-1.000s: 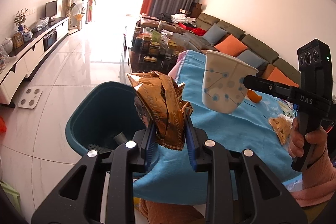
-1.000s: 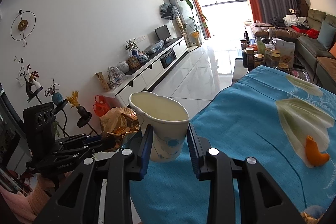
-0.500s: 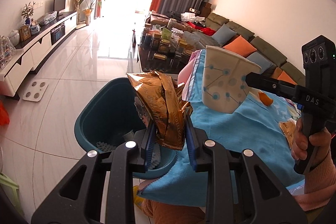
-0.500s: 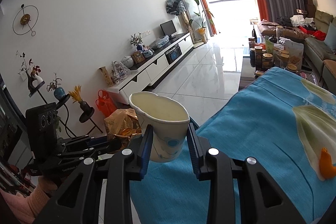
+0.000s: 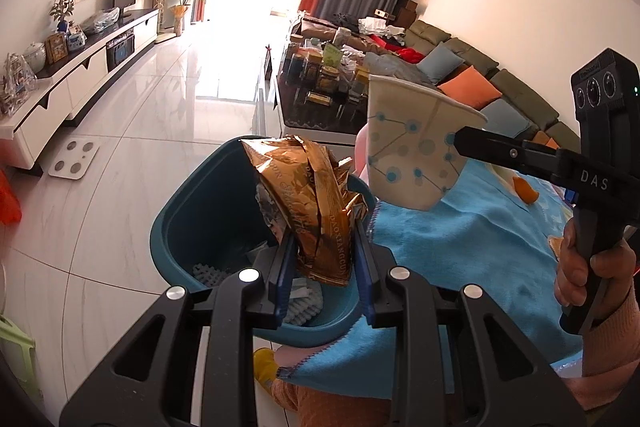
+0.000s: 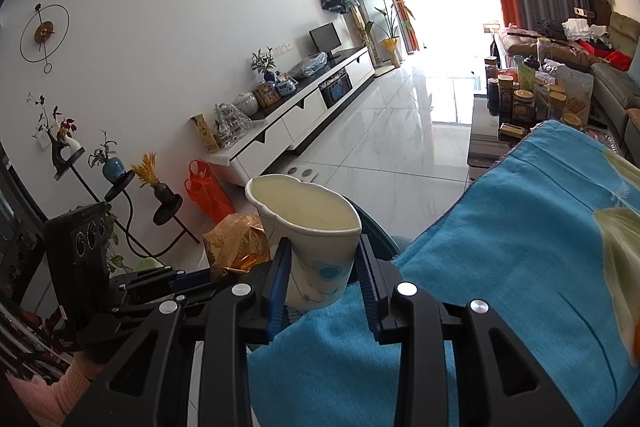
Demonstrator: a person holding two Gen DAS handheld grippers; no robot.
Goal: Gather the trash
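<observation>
My left gripper (image 5: 323, 259) is shut on a crumpled gold snack wrapper (image 5: 308, 203) and holds it over the teal trash bin (image 5: 192, 223) on the floor beside the table. My right gripper (image 6: 322, 279) is shut on a squashed white paper cup with blue dots (image 6: 312, 239), held at the table's edge next to the bin. The cup (image 5: 412, 163) and the right gripper's fingers (image 5: 500, 151) show in the left wrist view; the wrapper (image 6: 236, 245) and the left gripper show in the right wrist view. The bin holds some trash at its bottom.
A blue cloth (image 5: 460, 267) covers the table, with an orange peel (image 5: 524, 189) and a snack bag (image 5: 558, 245) on it. A glass coffee table with jars (image 5: 320, 83) stands beyond. A white TV cabinet (image 6: 304, 123) runs along the wall. A scale (image 5: 74, 159) lies on the floor.
Both grippers have moved closer to the bin's mouth. The wrapper now hangs over the bin's opening, and the cup sits nearer the table's edge.
</observation>
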